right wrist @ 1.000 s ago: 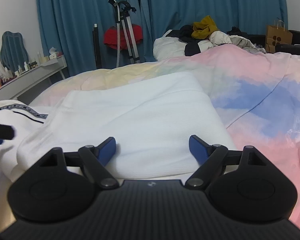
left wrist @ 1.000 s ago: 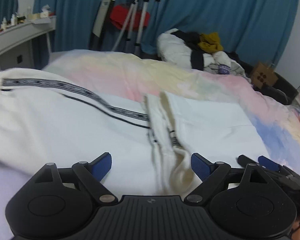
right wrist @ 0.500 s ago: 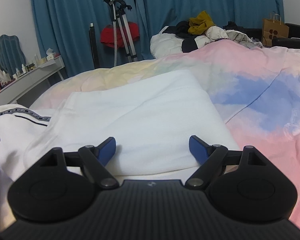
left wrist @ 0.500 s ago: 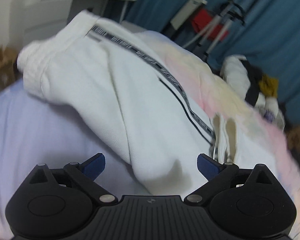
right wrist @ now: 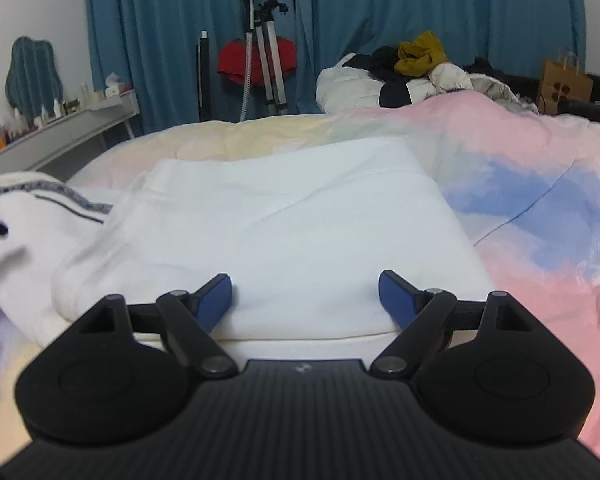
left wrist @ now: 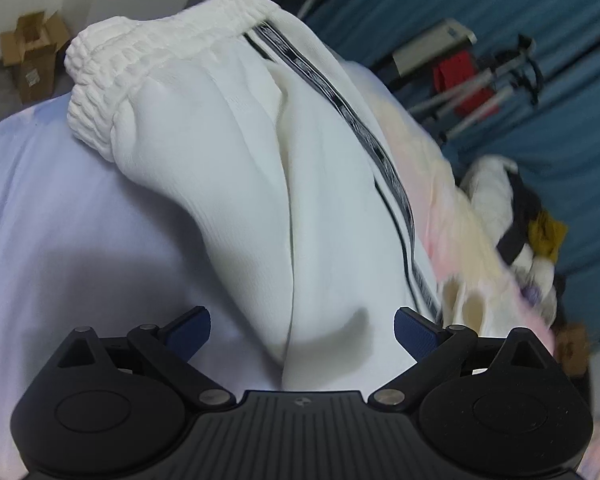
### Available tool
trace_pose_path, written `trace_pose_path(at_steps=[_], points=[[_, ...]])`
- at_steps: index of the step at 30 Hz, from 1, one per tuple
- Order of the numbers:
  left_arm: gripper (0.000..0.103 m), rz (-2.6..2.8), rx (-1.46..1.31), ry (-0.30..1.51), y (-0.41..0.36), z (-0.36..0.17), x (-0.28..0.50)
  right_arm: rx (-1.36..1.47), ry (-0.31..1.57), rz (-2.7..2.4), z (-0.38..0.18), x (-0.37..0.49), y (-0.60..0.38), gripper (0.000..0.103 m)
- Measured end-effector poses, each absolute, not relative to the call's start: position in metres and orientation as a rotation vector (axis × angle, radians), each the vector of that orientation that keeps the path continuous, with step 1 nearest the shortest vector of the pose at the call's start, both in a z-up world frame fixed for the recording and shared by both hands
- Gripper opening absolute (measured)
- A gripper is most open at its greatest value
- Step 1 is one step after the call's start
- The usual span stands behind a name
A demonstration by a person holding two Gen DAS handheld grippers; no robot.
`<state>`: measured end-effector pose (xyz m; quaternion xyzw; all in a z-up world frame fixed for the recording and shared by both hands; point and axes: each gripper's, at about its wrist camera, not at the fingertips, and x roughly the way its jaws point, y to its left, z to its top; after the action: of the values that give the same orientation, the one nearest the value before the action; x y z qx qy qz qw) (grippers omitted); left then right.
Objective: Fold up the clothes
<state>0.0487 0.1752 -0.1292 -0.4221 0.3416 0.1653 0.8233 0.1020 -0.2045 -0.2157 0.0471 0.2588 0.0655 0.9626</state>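
1. White trousers [left wrist: 260,184]: thick, finely ribbed knit, cream-white. A gathered elastic waistband [left wrist: 148,52] bunches at the top of the left wrist view. A black patterned side stripe [left wrist: 364,140] runs down one leg, with a thinner black line beside it. The cloth lies on the bed in soft lengthwise folds. In the right wrist view the same garment [right wrist: 32,236] sits at the left edge, crumpled, its stripe showing.

2. Folded white portion [right wrist: 292,232]: broad, flat, smooth, lying on the bedspread directly ahead of the right claw. Its near edge shows stacked layers. Whether it is part of the trousers or a separate piece, cannot tell.

3. Left claw [left wrist: 302,328]: jaws wide apart, blue pads on either side of a fold of the trouser leg, gripping nothing.

4. Right claw [right wrist: 305,292]: jaws wide apart, low over the near edge of the folded white portion, gripping nothing.

5. Bedspread [right wrist: 520,184]: pastel patches of pink, blue, yellow and pale lilac, covering the bed beneath all cloth.

6. Clothes pile [right wrist: 412,68]: white, black and mustard garments heaped at the far end of the bed.

7. Tripod [right wrist: 266,52]: grey legs, standing before the blue curtain [right wrist: 380,4], a red item behind it.

8. Paper bag [right wrist: 564,84]: brown, far right.

9. Worktop [right wrist: 72,124]: white, along the left wall, carrying small bottles.

10. Cardboard box [left wrist: 32,52]: open, on the floor, seen in the left wrist view.
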Motion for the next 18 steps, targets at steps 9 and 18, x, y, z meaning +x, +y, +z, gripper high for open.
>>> trace_pose_path(at_steps=[9,18], points=[[0.09,0.489,-1.172,0.537,0.256,-0.15,0.057,0.098,0.538,0.118,-0.21,0.099,-0.207,0.081],[0.032,0.536,-0.985,0.448,0.265,-0.137,0.068,0.064,0.553,0.108,-0.217,0.105,-0.205,0.082]])
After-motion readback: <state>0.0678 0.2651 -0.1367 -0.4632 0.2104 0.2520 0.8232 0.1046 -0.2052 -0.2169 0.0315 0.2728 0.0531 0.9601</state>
